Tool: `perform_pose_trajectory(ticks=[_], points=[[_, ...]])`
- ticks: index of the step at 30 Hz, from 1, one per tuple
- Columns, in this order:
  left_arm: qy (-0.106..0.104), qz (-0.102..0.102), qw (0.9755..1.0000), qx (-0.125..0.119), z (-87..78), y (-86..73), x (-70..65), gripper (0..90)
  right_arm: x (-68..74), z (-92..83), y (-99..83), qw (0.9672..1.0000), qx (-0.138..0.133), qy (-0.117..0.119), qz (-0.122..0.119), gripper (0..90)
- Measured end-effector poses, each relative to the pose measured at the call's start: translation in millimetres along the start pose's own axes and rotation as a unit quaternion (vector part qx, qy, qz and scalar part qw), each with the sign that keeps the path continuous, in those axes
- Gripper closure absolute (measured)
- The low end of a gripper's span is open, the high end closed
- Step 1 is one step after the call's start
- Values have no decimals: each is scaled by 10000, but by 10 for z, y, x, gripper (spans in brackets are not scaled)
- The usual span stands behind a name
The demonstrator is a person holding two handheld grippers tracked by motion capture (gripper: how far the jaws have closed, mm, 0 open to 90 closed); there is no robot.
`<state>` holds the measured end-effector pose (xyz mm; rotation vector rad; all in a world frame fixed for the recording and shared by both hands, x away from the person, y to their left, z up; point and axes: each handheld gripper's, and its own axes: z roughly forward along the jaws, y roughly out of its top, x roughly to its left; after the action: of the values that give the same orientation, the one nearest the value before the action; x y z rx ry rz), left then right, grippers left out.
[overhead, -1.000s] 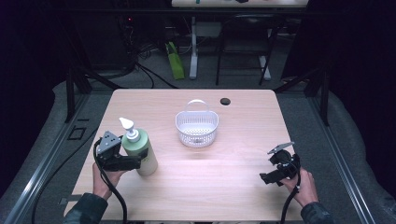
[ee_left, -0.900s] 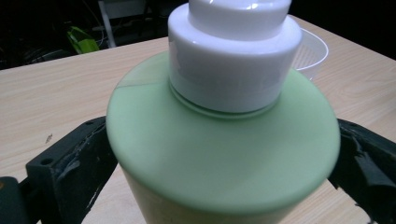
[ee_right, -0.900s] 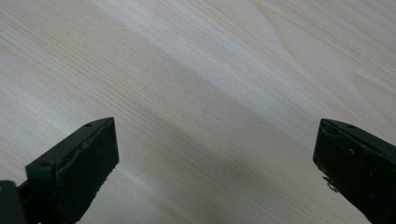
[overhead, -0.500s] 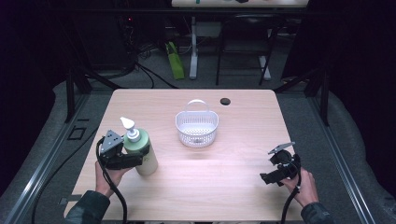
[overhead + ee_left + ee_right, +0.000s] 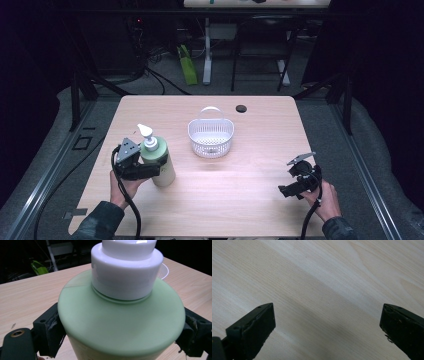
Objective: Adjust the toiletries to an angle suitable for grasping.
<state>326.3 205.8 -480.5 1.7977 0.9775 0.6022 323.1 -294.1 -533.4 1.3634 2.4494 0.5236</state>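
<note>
Little has shifted since the earlier frames: left hand-held gripper [image 5: 156, 169] has just been closing its jaws, and the green pump bottle [image 5: 159, 162] sits between them now as it did before, same spot near the left front of the tabletop [image 5: 260, 200]. In the left gripper view both black jaws press against the bottle's [image 5: 120, 325] sides just under the shoulder, so it is clamped at a wide span. Bottle stands upright on the wood, white pump head [image 5: 146, 134] on top, nozzle pointing left and away from the person. Right hand-held gripper [image 5: 295, 181] has not moved, near the right front edge, held in the person's right hand [image 5: 325, 197], well apart from the bottle. Its own view shows the jaws spread wide with nothing between them, bare wood grain [image 5: 324, 290] below. White perforated basket [image 5: 211, 136] with its handle up stands mid-table, to the right of and beyond the bottle, not touching it. Small black round thing [image 5: 241, 108] lies near the far edge, behind the basket.
</note>
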Motion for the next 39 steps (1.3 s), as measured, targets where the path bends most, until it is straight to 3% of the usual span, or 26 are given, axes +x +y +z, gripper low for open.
perform_pose_trajectory(ticks=[21, 39], points=[[-323, 144, 9994, -5, 283, 121, -284, 118, -1, -8, 1, 10000, -32, -36, -3, 0], [-714, 316, 9969, 56, 523, 237, -559, 114, -2, -11, -2, 10000, -47, -12, -3, 0]])
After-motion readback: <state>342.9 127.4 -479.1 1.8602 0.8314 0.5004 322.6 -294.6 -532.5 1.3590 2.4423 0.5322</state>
